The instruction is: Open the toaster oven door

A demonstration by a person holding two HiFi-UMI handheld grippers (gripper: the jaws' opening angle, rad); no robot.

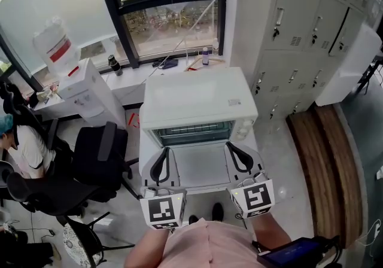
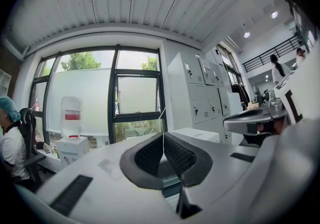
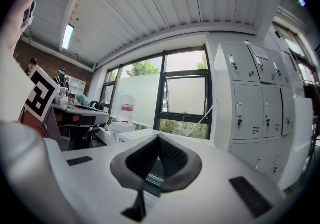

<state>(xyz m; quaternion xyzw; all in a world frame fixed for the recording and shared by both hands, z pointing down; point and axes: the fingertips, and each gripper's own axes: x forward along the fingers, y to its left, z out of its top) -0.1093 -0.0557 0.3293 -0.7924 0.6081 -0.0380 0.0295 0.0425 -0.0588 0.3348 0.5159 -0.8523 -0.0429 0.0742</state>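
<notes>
Left tongs, right tongs both together, toaster oven door flat, crosswise, facing person.

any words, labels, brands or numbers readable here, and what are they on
No text is legible in any view.
Water jug, red label: too blurred to read.
Toaster oven, small sticker on top: too small to read.
Marker cubes: black-and-white patterns, no words.
</notes>
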